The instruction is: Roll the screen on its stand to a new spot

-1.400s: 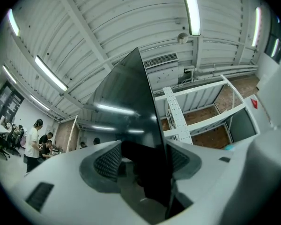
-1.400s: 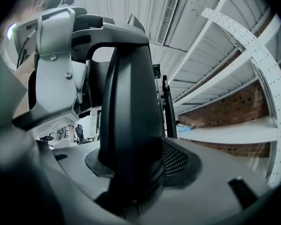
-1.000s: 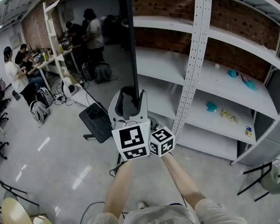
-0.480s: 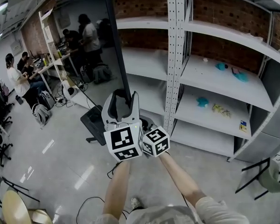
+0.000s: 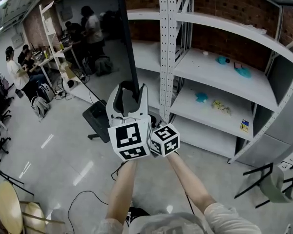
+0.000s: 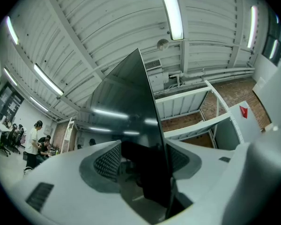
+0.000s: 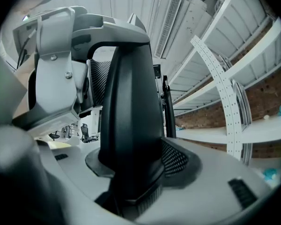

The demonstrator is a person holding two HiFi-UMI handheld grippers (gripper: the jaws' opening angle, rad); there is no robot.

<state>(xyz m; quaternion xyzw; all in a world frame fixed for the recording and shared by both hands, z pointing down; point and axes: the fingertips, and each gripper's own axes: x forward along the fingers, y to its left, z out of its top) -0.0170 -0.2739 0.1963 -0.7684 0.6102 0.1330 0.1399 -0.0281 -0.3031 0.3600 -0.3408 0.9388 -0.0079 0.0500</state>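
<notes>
Left gripper (image 6: 143,163) clamps the screen's (image 6: 131,107) thin edge. Right gripper (image 7: 131,168), just beside it, grips a black part, probably the same screen. We note the screen's long axis runs up to frame top; its base (image 5: 98,123) lies left of both.

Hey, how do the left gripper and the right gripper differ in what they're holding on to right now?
The left gripper is shut on the thin edge of the flat, glossy screen; the right gripper is shut on a thick, rounded black part, probably its stand. In the head view the left gripper's jaws show above its marker cube; the right gripper's are hidden. Both are shut, side by side.
</notes>
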